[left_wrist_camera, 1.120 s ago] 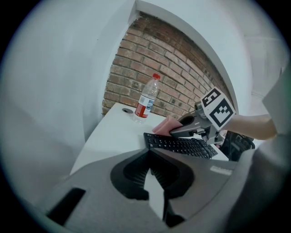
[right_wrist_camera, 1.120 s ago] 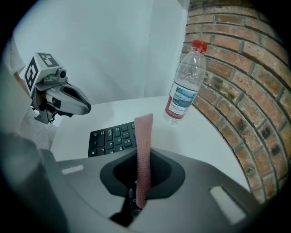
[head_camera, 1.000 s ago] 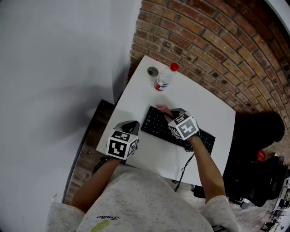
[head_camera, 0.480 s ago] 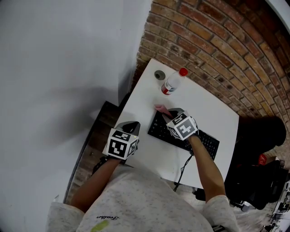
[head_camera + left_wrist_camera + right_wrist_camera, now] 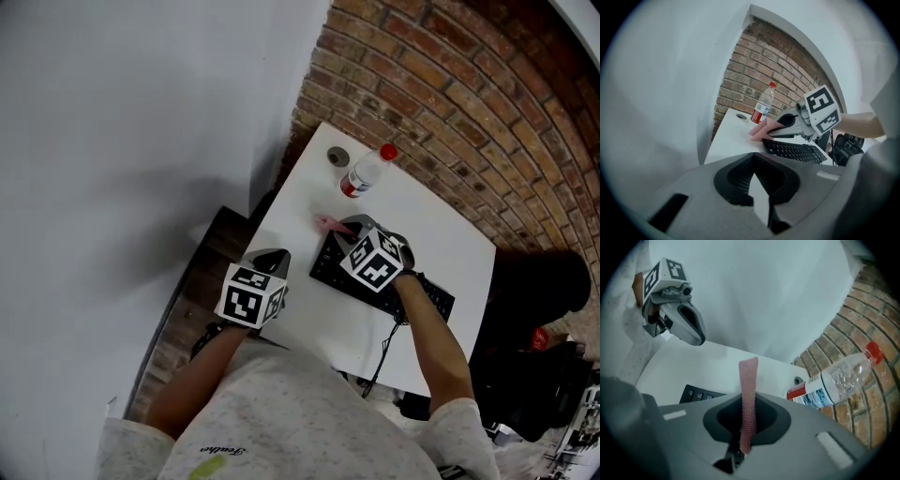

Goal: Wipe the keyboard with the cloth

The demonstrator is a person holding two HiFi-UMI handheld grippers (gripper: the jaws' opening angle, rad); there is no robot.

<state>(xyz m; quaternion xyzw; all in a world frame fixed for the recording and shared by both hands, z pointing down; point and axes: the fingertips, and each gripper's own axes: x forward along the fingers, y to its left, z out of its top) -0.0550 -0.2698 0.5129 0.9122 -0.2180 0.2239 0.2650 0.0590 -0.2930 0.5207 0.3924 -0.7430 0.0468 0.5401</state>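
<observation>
The right claw was pinching a pink cloth, which stood as a narrow strip between its jaws in the right gripper view. In the head view that claw sat over the end of the black keyboard nearest the bottle. The cloth poked out past the keyboard's corner, and whether it pressed on the keys could not be told. The left claw had its tips pressed together on nothing and was held over the white counter's near-left edge, apart from the keyboard. A clear plastic bottle with a red cap stood upright toward the far edge of the counter. A small grey round object lay just beside it, near the brick wall.
</observation>
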